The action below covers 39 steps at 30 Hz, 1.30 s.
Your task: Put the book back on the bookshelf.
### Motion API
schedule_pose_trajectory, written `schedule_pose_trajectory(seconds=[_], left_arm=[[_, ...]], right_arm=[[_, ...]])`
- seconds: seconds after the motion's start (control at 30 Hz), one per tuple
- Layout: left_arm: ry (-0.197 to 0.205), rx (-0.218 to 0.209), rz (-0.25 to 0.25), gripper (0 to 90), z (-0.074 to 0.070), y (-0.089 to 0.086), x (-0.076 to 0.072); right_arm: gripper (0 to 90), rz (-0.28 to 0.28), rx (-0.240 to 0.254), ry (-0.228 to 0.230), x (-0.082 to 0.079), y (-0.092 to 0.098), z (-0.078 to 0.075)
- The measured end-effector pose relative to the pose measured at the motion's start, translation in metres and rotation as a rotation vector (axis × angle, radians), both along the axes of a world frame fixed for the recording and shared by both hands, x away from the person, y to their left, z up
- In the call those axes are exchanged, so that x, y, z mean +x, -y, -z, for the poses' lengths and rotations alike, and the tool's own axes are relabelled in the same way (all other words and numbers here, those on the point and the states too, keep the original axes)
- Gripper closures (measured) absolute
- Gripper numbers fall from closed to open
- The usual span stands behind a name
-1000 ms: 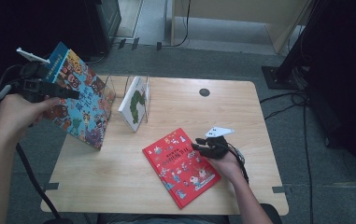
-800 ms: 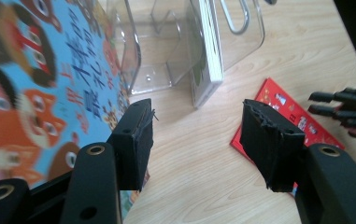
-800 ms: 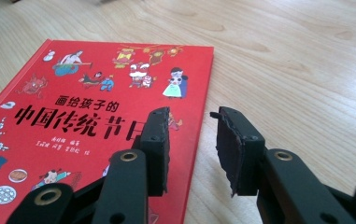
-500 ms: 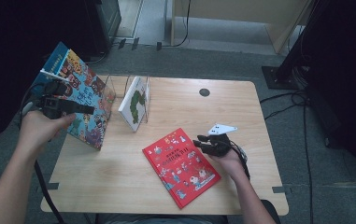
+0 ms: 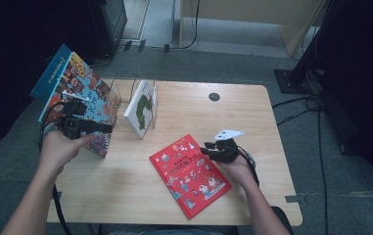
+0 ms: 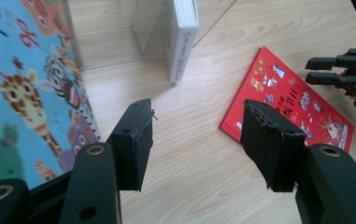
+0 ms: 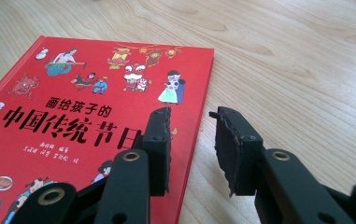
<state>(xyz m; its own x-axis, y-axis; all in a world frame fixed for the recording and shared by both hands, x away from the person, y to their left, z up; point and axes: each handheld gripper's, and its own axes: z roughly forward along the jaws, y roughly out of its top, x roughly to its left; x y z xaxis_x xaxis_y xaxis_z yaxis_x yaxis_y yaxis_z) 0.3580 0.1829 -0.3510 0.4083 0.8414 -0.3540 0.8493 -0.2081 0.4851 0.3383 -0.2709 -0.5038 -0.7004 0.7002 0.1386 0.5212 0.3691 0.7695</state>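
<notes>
A big blue picture book (image 5: 71,90) stands tilted at the table's left edge, leaning on a clear stand (image 5: 120,90). My left gripper (image 5: 107,129) is low in front of that book's lower corner. Its jaws are open and bare in the left gripper view (image 6: 196,135), with the blue book (image 6: 21,93) off to their left. A red picture book (image 5: 190,175) lies flat on the table. My right gripper (image 5: 205,148) hovers open at its right edge (image 7: 192,140): one jaw over the red cover (image 7: 73,116), the other over bare wood.
A white book with a green drawing (image 5: 142,108) stands upright in the clear stand, seen spine-on (image 6: 183,37) in the left gripper view. A round black hole (image 5: 214,97) marks the table's far side. Cables and a black base (image 5: 296,78) lie on the floor at right.
My left hand has come down and nearer along the blue book's front, from its upper part to its lower corner. The blue book and the right gripper have stayed where they were.
</notes>
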Motion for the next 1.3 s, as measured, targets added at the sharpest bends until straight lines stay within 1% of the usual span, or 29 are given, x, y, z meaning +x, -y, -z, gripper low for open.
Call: schedule_pose_trajectory(seconds=[0.07,0.13,0.17,0.23,0.3,0.37,0.43,0.5,0.57,0.63,0.7,0.83,0.93,0.97,1.0,1.07,1.1,1.13,1.2,1.3], left_arm=[[-0.005,-0.001,0.004,43.6,0.004,0.002,-0.002],[-0.002,-0.025,0.002,43.5,0.01,0.004,-0.007],[-0.002,-0.028,0.002,43.6,0.012,0.005,-0.008],[-0.001,-0.021,0.007,43.7,0.018,0.009,-0.012],[0.009,-0.022,0.022,45.6,0.023,0.013,-0.017],[0.012,-0.019,0.021,47.2,0.028,0.016,-0.02],[0.01,-0.03,0.026,47.6,0.032,0.018,-0.022],[0.016,-0.024,0.023,47.6,0.038,0.021,-0.025],[0.008,-0.037,0.031,47.6,0.044,0.023,-0.027],[0.008,-0.025,0.036,47.7,0.049,0.025,-0.027],[0.001,-0.044,0.038,48.0,0.056,0.027,-0.028],[0.008,-0.027,0.049,48.6,0.065,0.034,-0.029],[0.009,-0.033,0.063,49.3,0.072,0.041,-0.032],[0.007,-0.04,0.068,50.4,0.074,0.043,-0.033],[-0.003,-0.049,0.078,55.4,0.076,0.045,-0.034],[0.002,-0.047,0.08,62.1,0.08,0.05,-0.037],[-0.006,-0.046,0.083,65.0,0.083,0.051,-0.038],[-0.009,-0.051,0.084,65.3,0.085,0.053,-0.039],[-0.007,-0.065,0.082,68.6,0.09,0.056,-0.041],[0.002,-0.056,0.087,73.7,0.095,0.061,-0.045]], right_arm=[[66.0,-0.003,-0.004,0.001,0.001,0.0,0.001],[66.0,-0.002,-0.004,0.0,0.001,0.0,0.001],[66.0,-0.003,-0.006,-0.002,0.001,-0.001,0.001],[66.0,-0.002,-0.008,-0.002,0.001,-0.001,0.002],[66.0,-0.003,-0.01,-0.003,0.002,0.0,0.002],[66.0,-0.002,-0.006,-0.008,0.002,0.0,0.002],[66.8,-0.006,-0.007,-0.007,0.002,0.0,0.003],[67.2,-0.006,-0.008,-0.007,0.002,0.0,0.003],[67.4,-0.007,-0.009,-0.008,0.002,0.0,0.004],[67.6,-0.006,-0.007,-0.009,0.003,-0.001,0.004],[67.6,-0.005,-0.011,-0.01,0.003,-0.001,0.005],[68.1,-0.001,-0.014,-0.015,0.003,0.0,0.005],[69.5,-0.006,-0.022,-0.025,0.003,0.0,0.006],[69.9,-0.008,-0.026,-0.026,0.003,0.0,0.006],[70.1,-0.009,-0.025,-0.026,0.003,0.0,0.006],[70.3,-0.009,-0.027,-0.028,0.003,0.0,0.007],[70.3,-0.012,-0.029,-0.026,0.003,0.0,0.007],[70.4,-0.011,-0.026,-0.026,0.003,0.0,0.007],[70.7,-0.012,-0.023,-0.026,0.003,0.0,0.007],[73.6,-0.007,-0.024,-0.029,0.003,0.001,0.007]])
